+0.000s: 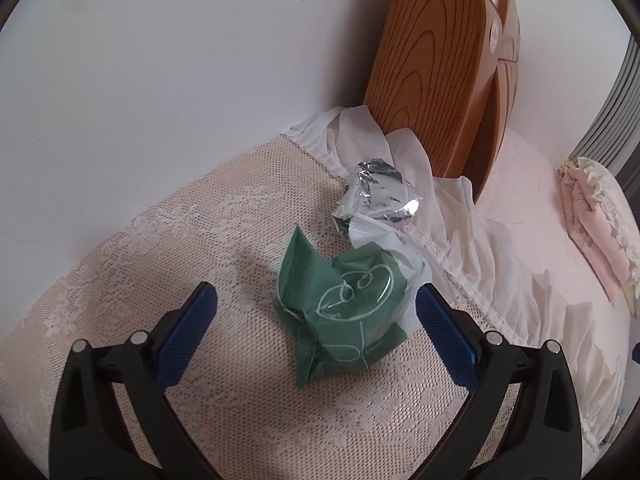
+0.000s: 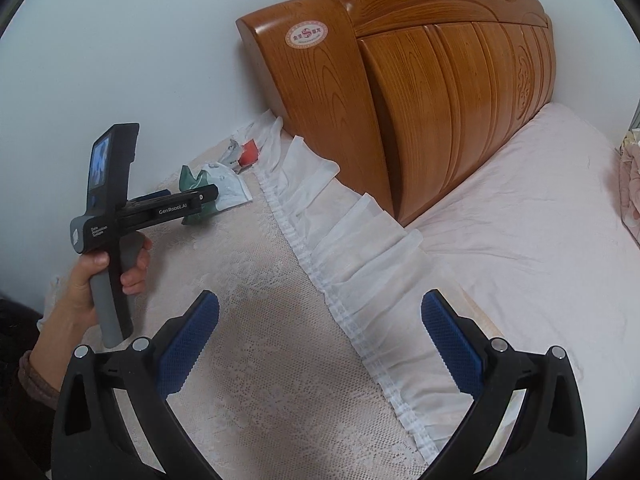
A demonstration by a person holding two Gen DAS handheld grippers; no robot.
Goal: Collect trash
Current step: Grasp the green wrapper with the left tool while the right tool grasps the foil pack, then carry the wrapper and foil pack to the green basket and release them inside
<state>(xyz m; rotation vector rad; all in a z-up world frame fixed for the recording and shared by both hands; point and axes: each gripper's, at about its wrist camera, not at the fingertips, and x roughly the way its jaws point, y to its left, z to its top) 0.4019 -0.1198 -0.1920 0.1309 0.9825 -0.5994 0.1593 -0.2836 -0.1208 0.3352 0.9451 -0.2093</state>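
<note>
A crumpled green wrapper [image 1: 348,300] lies on the lace-covered bedside top [image 1: 240,380]. My left gripper [image 1: 316,296] is open around it, blue pads on either side, the right pad close to the wrapper's white edge. Just behind the wrapper sits a crushed silver foil packet [image 1: 380,196]. In the right wrist view a hand [image 2: 84,280] holds the left gripper [image 2: 192,196] over the green wrapper [image 2: 192,178], with a white wrapper [image 2: 230,188] and a red scrap [image 2: 250,152] beyond. My right gripper [image 2: 320,300] hangs open and empty above the lace cloth.
A carved wooden headboard [image 2: 440,100] stands against the white wall behind the trash. A white ruffled trim [image 2: 344,240] runs along the cloth's edge beside the pink mattress [image 2: 540,220]. Folded pink bedding [image 1: 600,216] lies at the far right.
</note>
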